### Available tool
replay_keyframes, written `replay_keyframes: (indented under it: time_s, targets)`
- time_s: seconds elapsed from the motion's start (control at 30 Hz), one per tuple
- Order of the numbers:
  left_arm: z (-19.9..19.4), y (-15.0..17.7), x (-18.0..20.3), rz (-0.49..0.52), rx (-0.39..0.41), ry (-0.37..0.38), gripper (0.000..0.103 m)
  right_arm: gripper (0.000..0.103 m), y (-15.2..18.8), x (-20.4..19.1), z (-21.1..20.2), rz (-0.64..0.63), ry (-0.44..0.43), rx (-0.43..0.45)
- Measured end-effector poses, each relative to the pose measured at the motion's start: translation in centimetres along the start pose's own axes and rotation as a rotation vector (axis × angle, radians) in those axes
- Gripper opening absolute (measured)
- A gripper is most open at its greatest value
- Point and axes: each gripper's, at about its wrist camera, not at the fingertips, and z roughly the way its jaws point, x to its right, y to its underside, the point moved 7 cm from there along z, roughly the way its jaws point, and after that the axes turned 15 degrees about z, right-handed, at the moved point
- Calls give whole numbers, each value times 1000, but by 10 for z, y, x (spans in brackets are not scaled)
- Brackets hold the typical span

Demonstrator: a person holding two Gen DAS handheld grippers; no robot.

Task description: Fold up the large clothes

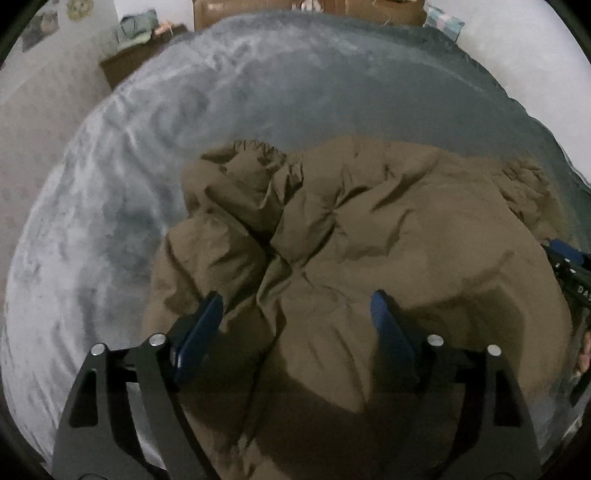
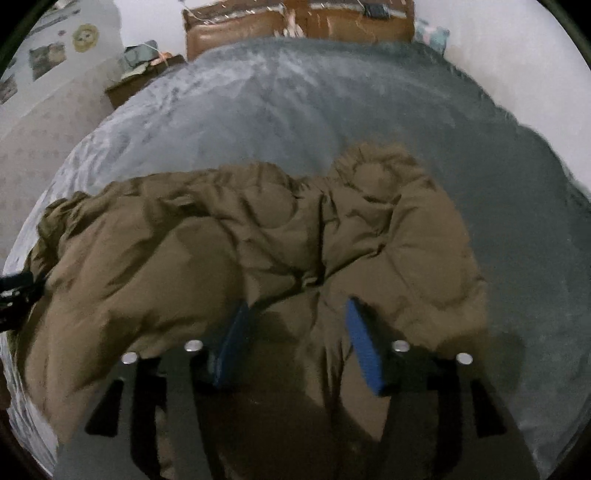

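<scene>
Left wrist view: the left tongs [image 1: 297,314] hang spread wide above the near part of a brown padded jacket [image 1: 369,240], nothing between the blue pads [image 1: 201,332]; they are released. The jacket lies bunched on the grey bed cover [image 1: 129,184], directly below and ahead of the tongs, its bulk running across the picture to the right. A gathered cuff end [image 1: 258,155] points away toward the headboard [image 1: 258,11]. At the right edge part of the right tongs [image 1: 570,266] shows beside the jacket.

Right wrist view: the right tongs [image 2: 299,325] stand partly spread over the jacket's [image 2: 221,258] near edge, gripping nothing. Here the long axis runs left to right, most of it stretching leftward, with another rounded cuff end [image 2: 376,173] pointing away up the bed. Each hand seems equally near its own side, so a next fold would likely be two-handed.
</scene>
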Motion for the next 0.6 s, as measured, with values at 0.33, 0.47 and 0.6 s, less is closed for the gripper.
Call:
replay_keyframes:
  time_s: [0.33,0.47,0.6]
  targets:
    - [-37,37,20,-54,52,49,92,63,20,-15,-45,-25,-29,66]
    - [-40,38,23,-53,64,26,96,63,30,-19,-57,-25,-39,81]
    - [-54,47,16,-47,84,-9,98,63,39,-20,-63,-16,-49,89]
